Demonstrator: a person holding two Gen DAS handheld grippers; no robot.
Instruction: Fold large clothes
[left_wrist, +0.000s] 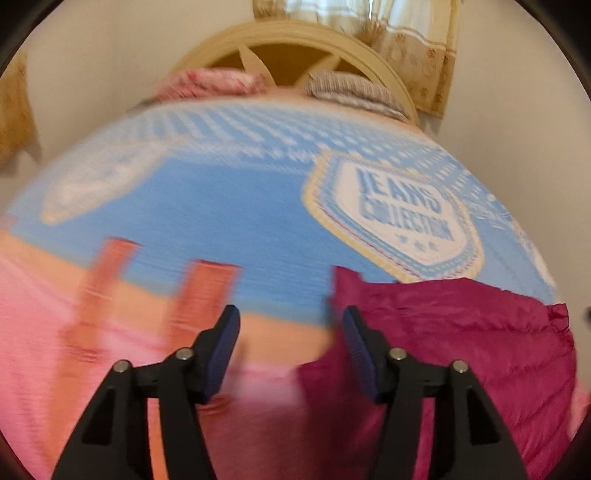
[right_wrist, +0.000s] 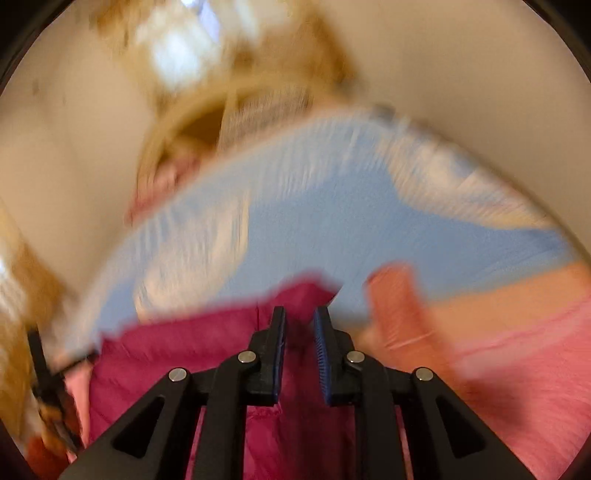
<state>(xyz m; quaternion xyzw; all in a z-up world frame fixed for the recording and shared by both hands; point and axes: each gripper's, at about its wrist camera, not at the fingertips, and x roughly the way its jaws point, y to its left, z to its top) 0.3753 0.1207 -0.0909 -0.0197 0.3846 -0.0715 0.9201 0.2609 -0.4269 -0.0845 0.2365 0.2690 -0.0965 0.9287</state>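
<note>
That magenta puffy jacket (left_wrist: 461, 332) at the lower right of the left view looks light, squishy and probably slippery, so I'd pinch a hem or seam; left gripper (left_wrist: 291, 332) gapes empty, right gripper (right_wrist: 299, 328) barely parted, holding nothing.

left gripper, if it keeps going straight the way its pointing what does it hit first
Most likely the pink garment on the bed, near its edge against the magenta quilted jacket. The left gripper is open with nothing between its jaws. Blur makes the depth uncertain; the blue bedsheet lies beyond.
</note>
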